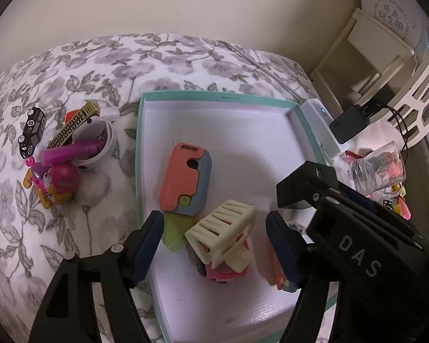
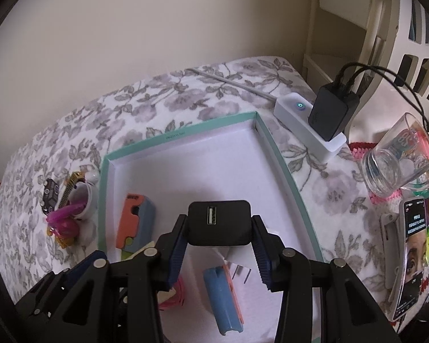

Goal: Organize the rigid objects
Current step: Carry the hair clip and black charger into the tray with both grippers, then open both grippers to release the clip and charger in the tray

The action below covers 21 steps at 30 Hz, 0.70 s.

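Note:
A teal-rimmed white box (image 1: 140, 148) lies on the flowered cover. In it are an orange-and-blue toy (image 1: 186, 180), a green piece (image 1: 174, 234) and a pink toy truck with a cream crate (image 1: 223, 243). My left gripper (image 1: 214, 243) is open, its fingers on either side of the truck. My right gripper (image 2: 218, 245) is shut on a black USB charger (image 2: 218, 223) and holds it above the box (image 2: 274, 148). The right gripper with the charger also shows in the left wrist view (image 1: 306, 185). A blue-and-orange toy (image 2: 224, 300) lies below it.
Left of the box lie a black toy car (image 1: 31, 131), a white cup with a pink stick and a gold comb (image 1: 100, 140), and a pink figure (image 1: 54, 183). At the right are a white power strip (image 2: 309, 125), a glass jar (image 2: 397, 160) and a phone (image 2: 411, 260).

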{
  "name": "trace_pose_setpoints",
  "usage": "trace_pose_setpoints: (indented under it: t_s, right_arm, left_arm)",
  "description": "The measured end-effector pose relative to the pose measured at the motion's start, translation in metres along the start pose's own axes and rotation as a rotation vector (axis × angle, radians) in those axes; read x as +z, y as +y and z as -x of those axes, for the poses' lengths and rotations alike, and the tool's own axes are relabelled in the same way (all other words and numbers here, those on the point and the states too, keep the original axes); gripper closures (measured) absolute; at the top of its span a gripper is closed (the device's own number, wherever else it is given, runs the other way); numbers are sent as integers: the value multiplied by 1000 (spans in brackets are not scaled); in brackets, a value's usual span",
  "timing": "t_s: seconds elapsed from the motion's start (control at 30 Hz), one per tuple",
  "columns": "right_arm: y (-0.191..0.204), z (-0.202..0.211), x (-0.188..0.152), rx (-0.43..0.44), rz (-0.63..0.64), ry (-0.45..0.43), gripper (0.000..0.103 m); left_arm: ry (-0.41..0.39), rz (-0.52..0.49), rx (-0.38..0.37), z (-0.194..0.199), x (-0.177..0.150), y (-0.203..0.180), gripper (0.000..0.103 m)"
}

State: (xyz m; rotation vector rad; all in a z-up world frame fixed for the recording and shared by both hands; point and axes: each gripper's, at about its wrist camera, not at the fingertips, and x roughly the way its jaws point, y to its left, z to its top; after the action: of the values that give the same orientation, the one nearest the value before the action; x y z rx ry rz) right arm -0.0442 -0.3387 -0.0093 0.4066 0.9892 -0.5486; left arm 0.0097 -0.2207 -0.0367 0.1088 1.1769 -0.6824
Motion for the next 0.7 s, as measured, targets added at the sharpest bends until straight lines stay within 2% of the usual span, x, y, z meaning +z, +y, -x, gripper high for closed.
trace_pose_setpoints:
  t_s: [0.33,0.43,0.57,0.63,0.7]
  right_arm:
    - [3,40,12,2,1,-102,56]
    - [4,52,14,-2,3,-132,49]
    - [5,61,15,1,7,-158,47]
    - [6,63,15,-2,9,-164,42]
    - [7,62,15,-5,9,-164,41]
  left_arm:
    - [-47,37,17,22,11,11,28]
    - [-67,73,27,31,16,22,27]
    - [-90,115,50,42,21,36,27]
    - [-105,136,64,48,23,44,25]
    - [-121,163,79,54,25,54,16]
